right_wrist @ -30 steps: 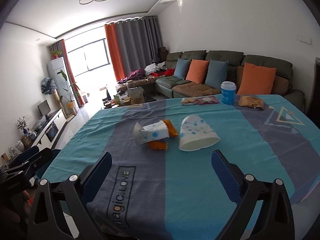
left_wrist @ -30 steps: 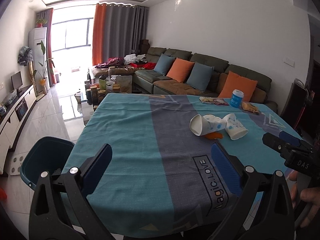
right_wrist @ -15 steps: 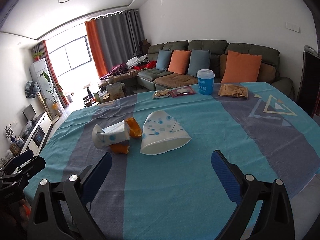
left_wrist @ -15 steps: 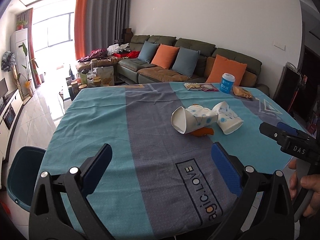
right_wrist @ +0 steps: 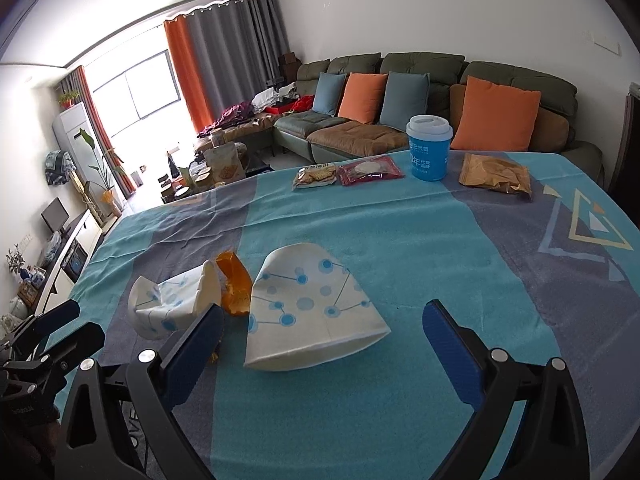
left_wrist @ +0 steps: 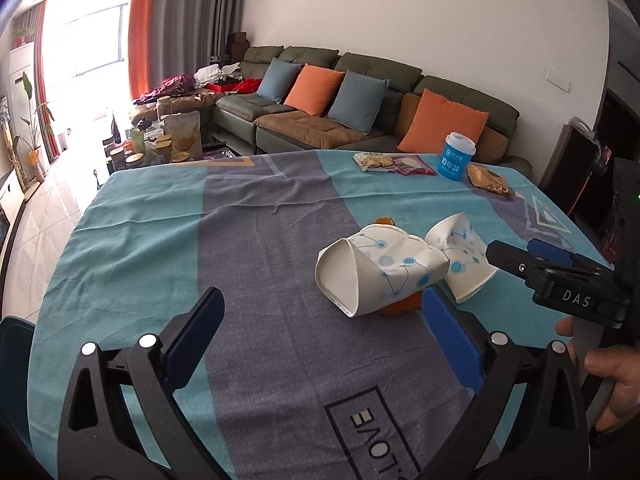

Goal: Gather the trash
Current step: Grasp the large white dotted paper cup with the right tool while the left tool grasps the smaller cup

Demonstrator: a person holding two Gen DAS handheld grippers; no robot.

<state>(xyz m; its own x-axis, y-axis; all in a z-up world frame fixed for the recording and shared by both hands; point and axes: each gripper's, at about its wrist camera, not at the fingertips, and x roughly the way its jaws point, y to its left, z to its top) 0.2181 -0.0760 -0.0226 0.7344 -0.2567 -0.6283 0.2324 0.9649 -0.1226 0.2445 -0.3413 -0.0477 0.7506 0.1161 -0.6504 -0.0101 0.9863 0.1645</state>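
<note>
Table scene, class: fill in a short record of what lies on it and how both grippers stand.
Surface: table with teal and grey cloth
Trash: two crushed paper cups on their sides, orange scrap between them
Far edge: blue lidded cup, upright; three snack packets
Left gripper: open, empty
Right gripper: open, empty, nearest cup ahead

A table (right_wrist: pixel 460 264) is wearing a teal and grey cloth. Two crushed paper cups (right_wrist: pixel 308 308) and orange scraps (right_wrist: pixel 234 288) are lying mid-table, while a blue cup (right_wrist: pixel 429 148) and snack packets (right_wrist: pixel 494 176) are sitting along the far edge.
</note>
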